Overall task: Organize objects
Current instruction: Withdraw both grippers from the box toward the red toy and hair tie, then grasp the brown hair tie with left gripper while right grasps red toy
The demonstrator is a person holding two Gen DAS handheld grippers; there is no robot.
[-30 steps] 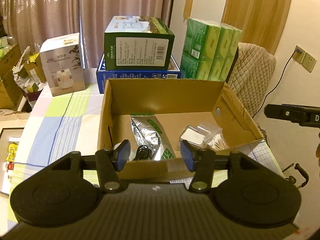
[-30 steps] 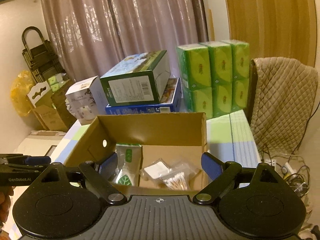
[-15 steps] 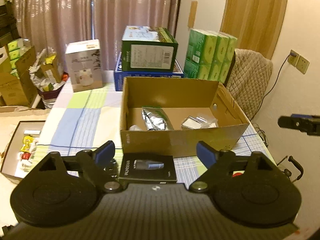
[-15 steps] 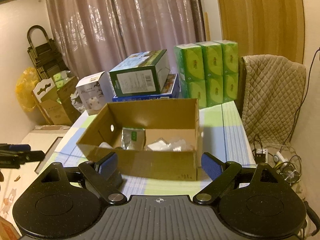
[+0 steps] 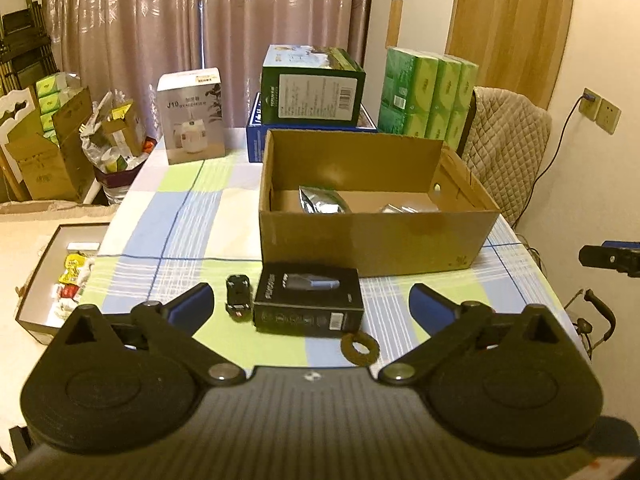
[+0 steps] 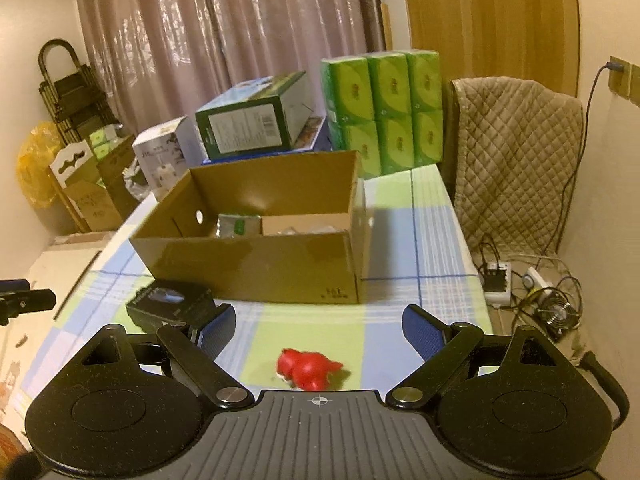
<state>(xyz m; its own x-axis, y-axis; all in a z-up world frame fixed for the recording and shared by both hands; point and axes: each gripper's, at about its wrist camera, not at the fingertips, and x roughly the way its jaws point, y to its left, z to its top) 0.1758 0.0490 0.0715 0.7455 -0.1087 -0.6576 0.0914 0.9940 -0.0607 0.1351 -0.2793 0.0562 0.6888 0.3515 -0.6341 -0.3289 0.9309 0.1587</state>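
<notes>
**Both grippers empty, with loose items lying in front of the cardboard box**

The left gripper (image 5: 310,300) has just been opening and now stands wide with nothing between its fingers. Straight ahead of it and a little lower, a black box (image 5: 309,305) lies flat on the checked tablecloth (image 5: 180,216), its long axis running crosswise to the fingers, so it sits framed between them without being touched. Just to the left of the black box is a small black toy car (image 5: 237,297), set lengthwise towards the camera. A dark ring (image 5: 359,349) lies near the gripper's body, just to the right of the black box's near corner.

The right gripper (image 6: 318,326) is also wide and holds nothing. A red toy (image 6: 307,368) lies on the cloth between and just below its fingers, very close in. The right hand is plainly the nearer one for it; the left is the nearer for the black box and the car.

The cardboard box (image 5: 372,236) stands beyond all of these, open at the top. A silver pouch (image 5: 322,200) shows inside; the near wall hides most of what else is there.

The red toy is blurred and partly cut off by the gripper body, so its shape is hard to read. The print on the black box is too small to make out.
</notes>
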